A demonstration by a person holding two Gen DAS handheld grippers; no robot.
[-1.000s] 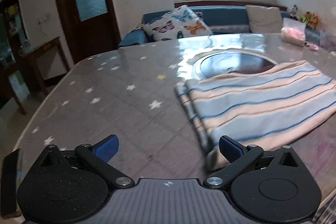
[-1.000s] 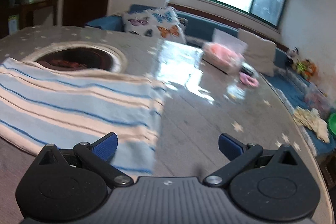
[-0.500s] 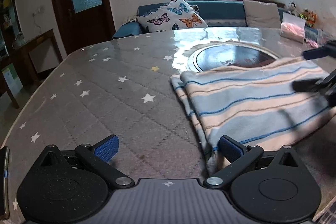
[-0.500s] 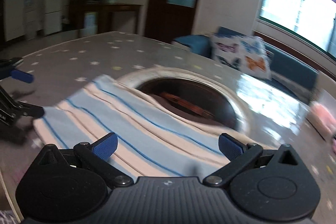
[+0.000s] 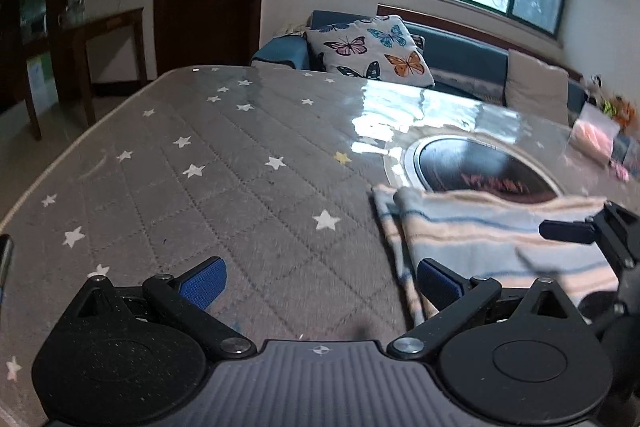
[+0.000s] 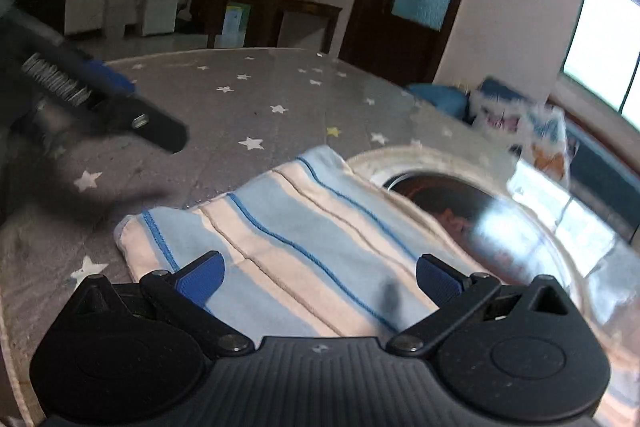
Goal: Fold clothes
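A folded garment (image 6: 304, 239) with pale blue, peach and thin blue stripes lies flat on the grey star-printed table cover (image 5: 224, 163). In the left wrist view the garment (image 5: 488, 239) sits to the right. My left gripper (image 5: 318, 277) is open over bare table, its right finger by the garment's left edge. My right gripper (image 6: 318, 277) is open and low over the garment's near part, nothing between its fingers. The right gripper shows at the right edge of the left wrist view (image 5: 592, 235); the left gripper appears blurred at upper left in the right wrist view (image 6: 108, 107).
A round dark recessed plate (image 5: 480, 171) lies in the table just beyond the garment. A butterfly cushion (image 5: 368, 51) rests on a blue sofa behind the table. A pink bag (image 5: 596, 135) sits at the far right. A wooden side table (image 5: 96, 35) and dark door stand left.
The right gripper has swung round to the left and down over the garment. The left gripper has lifted and drawn back to the left, off the garment's edge.
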